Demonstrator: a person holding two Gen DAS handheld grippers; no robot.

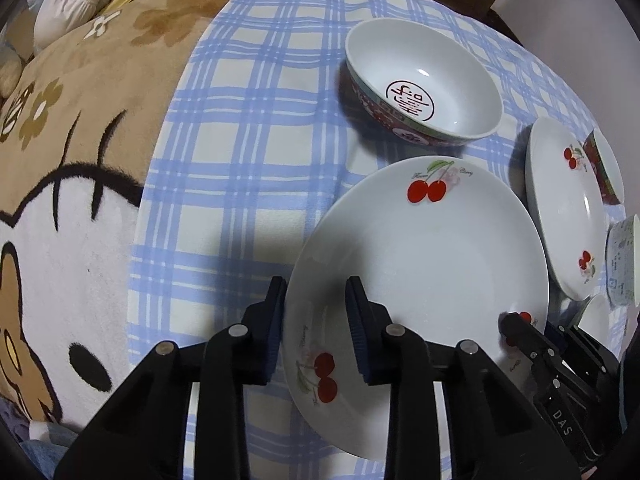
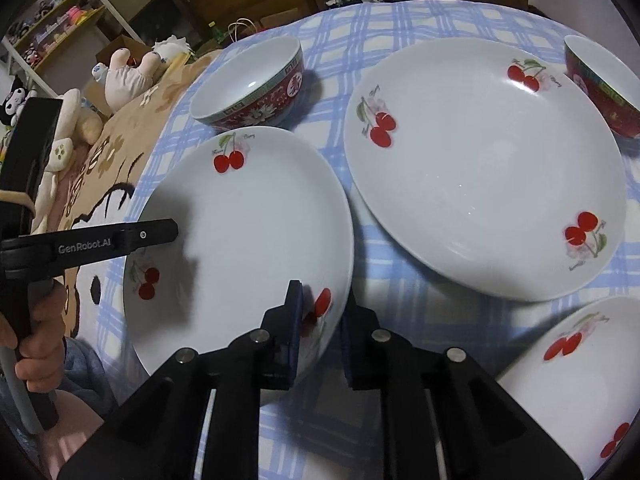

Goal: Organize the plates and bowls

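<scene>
While both grippers straddle opposite rims of the near cherry plate (image 1: 420,248) on the checked tablecloth (image 1: 240,152), the left gripper (image 1: 316,328) is clamped on its edge. Right gripper (image 2: 320,336) pinches the other rim, a red-patterned bowl (image 1: 424,88) just behind.

A white cherry-printed plate (image 1: 420,240) lies on the checked cloth, gripped at its near rim from both sides. Beside it lies a second cherry plate (image 2: 480,168); a third (image 2: 576,380) shows partly. A red-patterned bowl (image 1: 424,84) stands upright behind, another bowl (image 2: 600,88) farther right.
</scene>
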